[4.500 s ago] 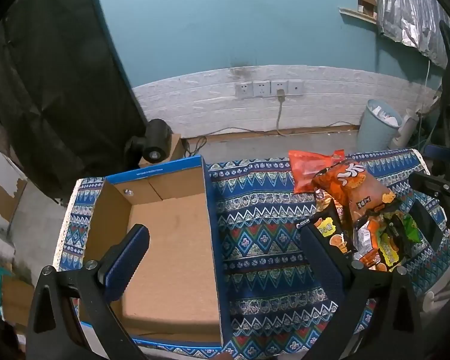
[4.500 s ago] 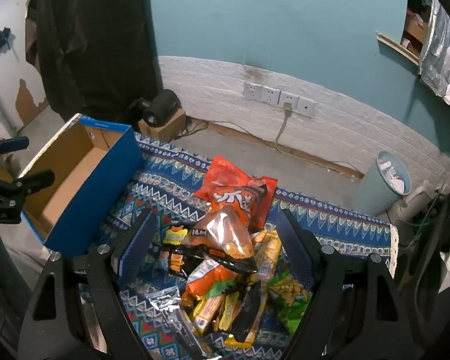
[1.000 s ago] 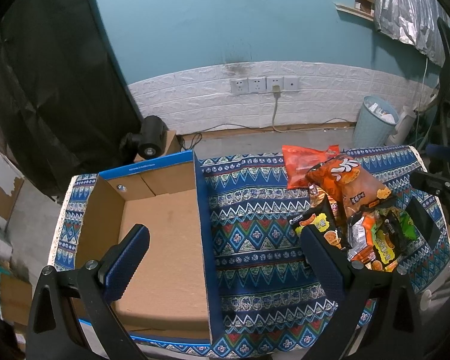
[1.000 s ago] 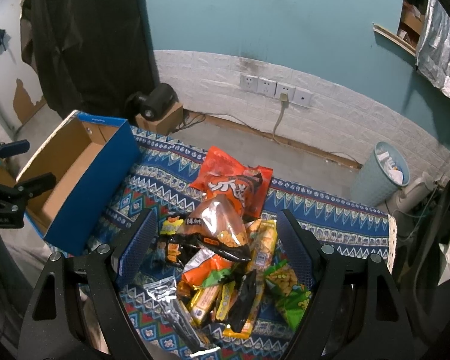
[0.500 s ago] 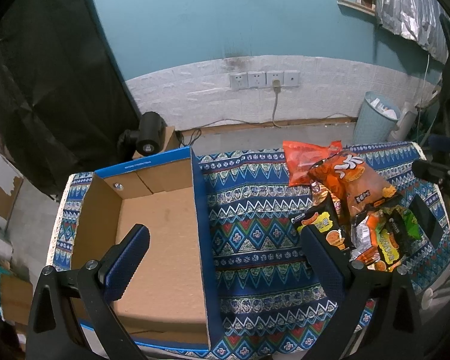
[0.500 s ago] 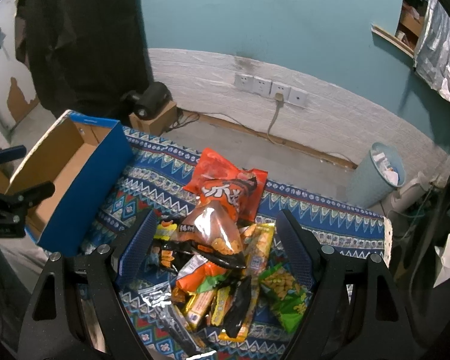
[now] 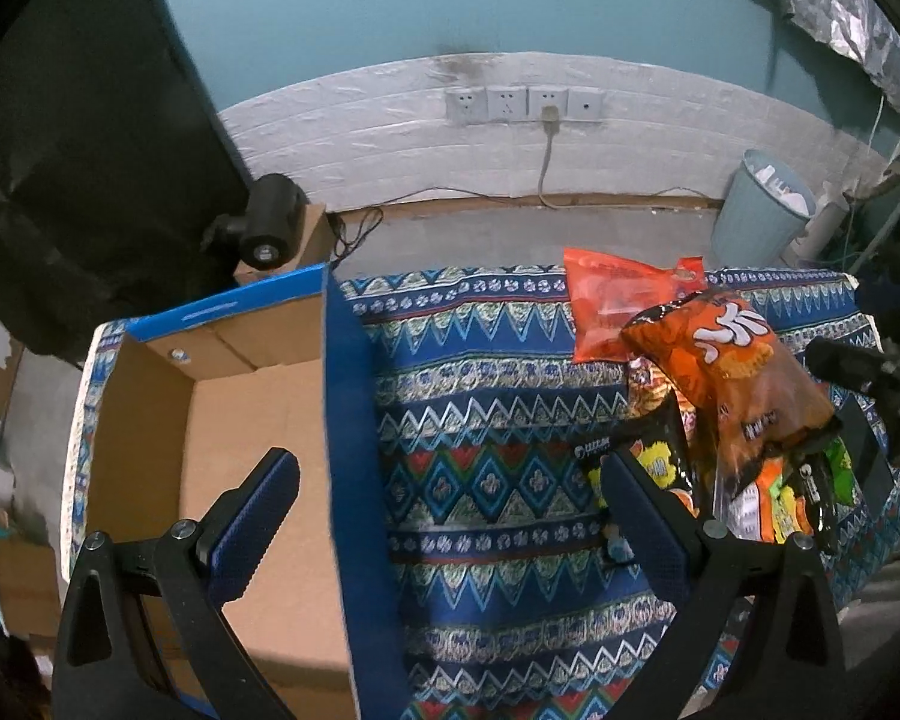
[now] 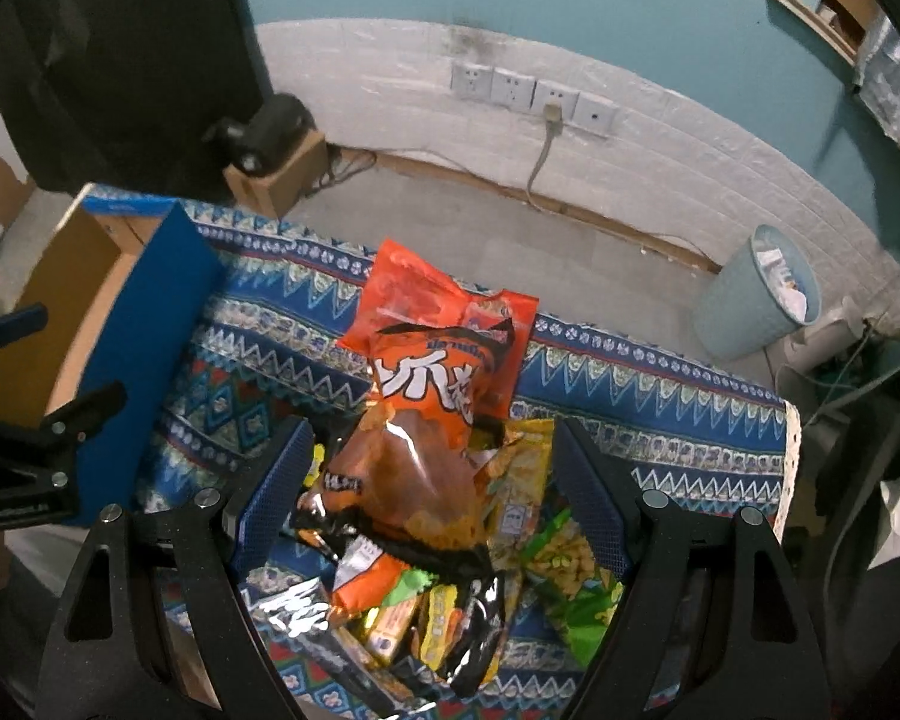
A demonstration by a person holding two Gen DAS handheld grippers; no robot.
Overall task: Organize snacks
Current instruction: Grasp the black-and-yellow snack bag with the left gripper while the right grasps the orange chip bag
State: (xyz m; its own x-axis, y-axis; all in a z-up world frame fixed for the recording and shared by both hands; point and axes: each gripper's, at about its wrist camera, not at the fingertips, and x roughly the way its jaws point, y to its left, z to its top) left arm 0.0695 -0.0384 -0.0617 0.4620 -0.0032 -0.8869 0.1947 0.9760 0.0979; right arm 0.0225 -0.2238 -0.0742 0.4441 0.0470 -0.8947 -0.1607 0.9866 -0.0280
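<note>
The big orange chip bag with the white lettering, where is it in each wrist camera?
Left wrist view: orange chip bag at right, topping the snack pile.
Right wrist view: same bag at centre, between the open right tongs.
Shared landmark: blue cardboard box, on the left in both.

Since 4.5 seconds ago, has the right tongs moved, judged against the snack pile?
Yes. The right tongs have come slightly closer over the snack pile; the large orange chip bag now fills more of the gap.

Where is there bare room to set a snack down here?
The cardboard box floor shows bare. A cloth strip lies free between the box's blue wall and the snack pile. The pile's side is crowded; both open grippers hover.
</note>
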